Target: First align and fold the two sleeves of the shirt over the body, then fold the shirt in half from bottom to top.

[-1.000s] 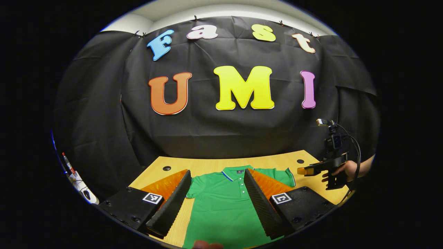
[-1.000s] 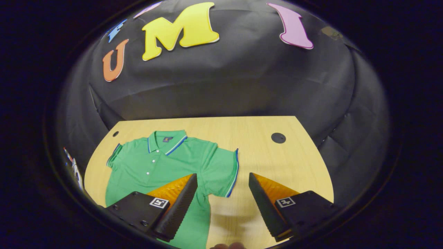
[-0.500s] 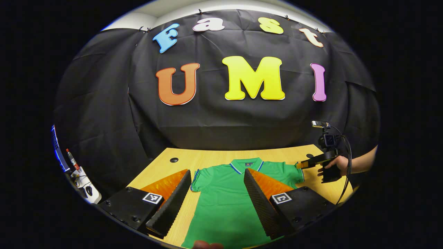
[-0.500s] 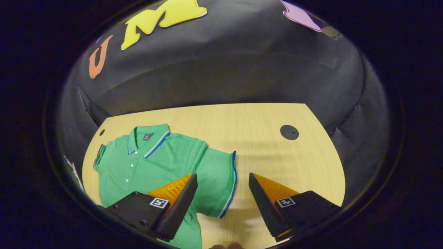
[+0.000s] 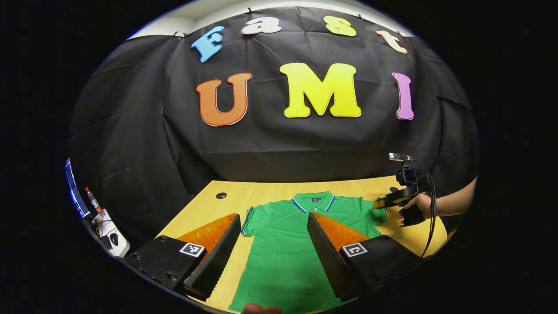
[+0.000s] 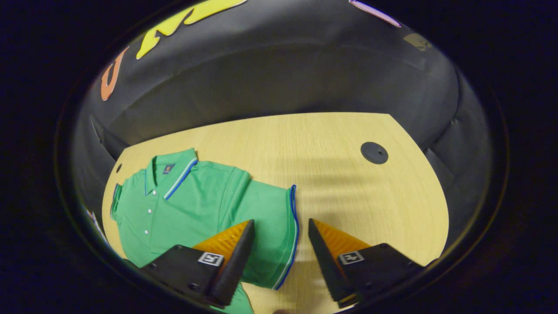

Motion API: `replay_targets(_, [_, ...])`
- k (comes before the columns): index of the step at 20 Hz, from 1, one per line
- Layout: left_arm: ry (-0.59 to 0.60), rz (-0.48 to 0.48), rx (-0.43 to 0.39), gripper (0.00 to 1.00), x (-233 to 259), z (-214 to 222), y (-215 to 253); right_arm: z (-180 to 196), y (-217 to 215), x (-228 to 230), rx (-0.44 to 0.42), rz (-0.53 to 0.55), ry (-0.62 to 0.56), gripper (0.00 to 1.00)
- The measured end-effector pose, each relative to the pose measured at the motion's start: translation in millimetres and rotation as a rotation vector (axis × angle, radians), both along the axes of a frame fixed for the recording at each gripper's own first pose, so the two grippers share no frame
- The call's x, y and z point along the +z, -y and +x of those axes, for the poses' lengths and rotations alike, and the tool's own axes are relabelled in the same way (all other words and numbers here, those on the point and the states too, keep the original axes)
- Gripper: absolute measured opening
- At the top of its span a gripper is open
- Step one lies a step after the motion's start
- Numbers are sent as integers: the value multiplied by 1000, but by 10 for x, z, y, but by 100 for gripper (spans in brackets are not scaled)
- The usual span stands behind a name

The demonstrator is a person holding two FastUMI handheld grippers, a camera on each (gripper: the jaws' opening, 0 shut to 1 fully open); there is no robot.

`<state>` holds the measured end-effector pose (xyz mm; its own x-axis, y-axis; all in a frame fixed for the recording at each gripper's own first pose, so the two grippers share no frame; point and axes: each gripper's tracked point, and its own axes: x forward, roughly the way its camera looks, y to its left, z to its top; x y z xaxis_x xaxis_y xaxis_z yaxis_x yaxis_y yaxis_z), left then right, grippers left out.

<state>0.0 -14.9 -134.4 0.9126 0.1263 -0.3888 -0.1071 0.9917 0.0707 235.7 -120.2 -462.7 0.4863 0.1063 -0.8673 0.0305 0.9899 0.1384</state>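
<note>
No readable text; the shirt (image 6: 192, 205) collar tag is too small.

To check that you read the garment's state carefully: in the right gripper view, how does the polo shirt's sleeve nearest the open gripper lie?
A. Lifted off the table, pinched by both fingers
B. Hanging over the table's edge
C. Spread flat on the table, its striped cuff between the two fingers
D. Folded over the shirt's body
C: the sleeve of the green polo shirt lies flat on the wooden table, its cuff inside the open right gripper.

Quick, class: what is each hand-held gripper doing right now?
Left hand-held gripper: open, holding nothing.
Right hand-held gripper: open, straddling the shirt sleeve's cuff.
</note>
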Motion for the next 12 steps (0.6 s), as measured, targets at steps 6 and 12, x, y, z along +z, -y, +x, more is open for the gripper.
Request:
replay_targets(6, [-4,1,25,99,-23,-32,-111,62,69,-41,-15,-50,-9,6])
replay_targets(12, [-8,-11,37,99,-37,-70,-185,40,91,93,-27,-35,3,3])
